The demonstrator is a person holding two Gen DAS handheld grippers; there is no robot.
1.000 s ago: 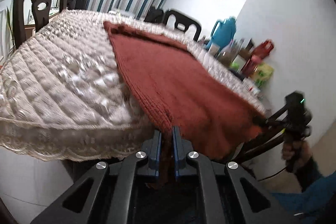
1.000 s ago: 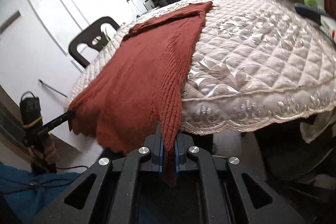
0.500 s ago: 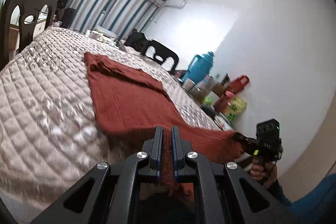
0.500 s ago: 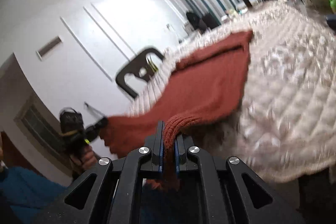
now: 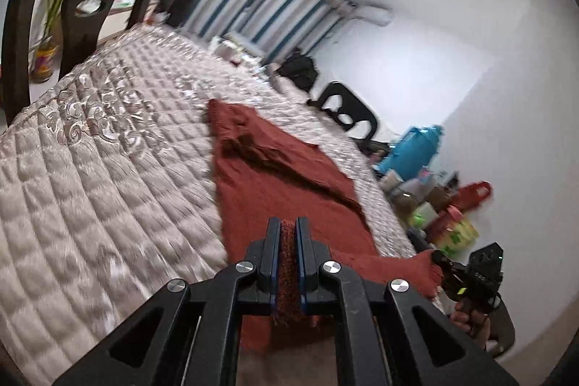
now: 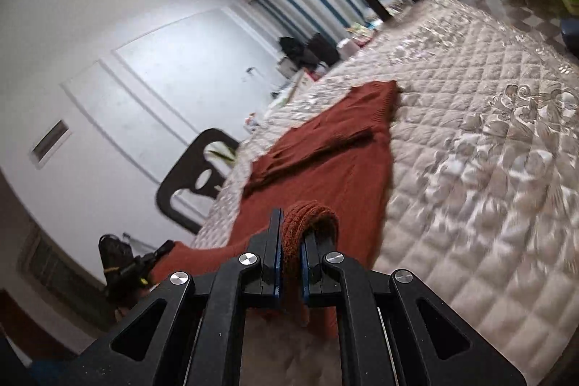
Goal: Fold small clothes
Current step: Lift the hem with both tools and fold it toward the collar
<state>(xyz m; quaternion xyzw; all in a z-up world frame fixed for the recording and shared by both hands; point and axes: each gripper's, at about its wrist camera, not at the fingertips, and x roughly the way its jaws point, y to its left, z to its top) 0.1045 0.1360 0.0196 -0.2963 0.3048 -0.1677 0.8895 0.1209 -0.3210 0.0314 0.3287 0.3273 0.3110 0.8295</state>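
Your left claw (image 5: 288, 234) is clamped on a corner of the rust-red knit garment (image 5: 289, 183); the knit fills the narrow gap between the blue-edged pads, with a short tail hanging behind them. Ahead of this claw the garment lies spread on the quilted counter cover (image 5: 90, 169), reaching away to a bunched, darker fold at its far end. To the left of the claw the cover is bare quilting, with a dark chair (image 5: 68, 9) at the far left edge. To its right, the near hem runs across to your right claw (image 5: 439, 259), which holds the opposite corner (the hand below it is partly visible). Beyond that stand a blue jug (image 5: 412, 151) and mixed containers, too blurred to identify.

Your right claw (image 6: 289, 237) is likewise closed on the garment (image 6: 325, 176), a ribbed loop of knit arching over the right pad. To its left, the hem sags across to your left claw (image 6: 164, 246), seen low beside a dark chair (image 6: 195, 176). Ahead, the garment lies on the counter with a sleeve folded across it. To the right of the claw the quilted cover (image 6: 470, 169) extends bare.
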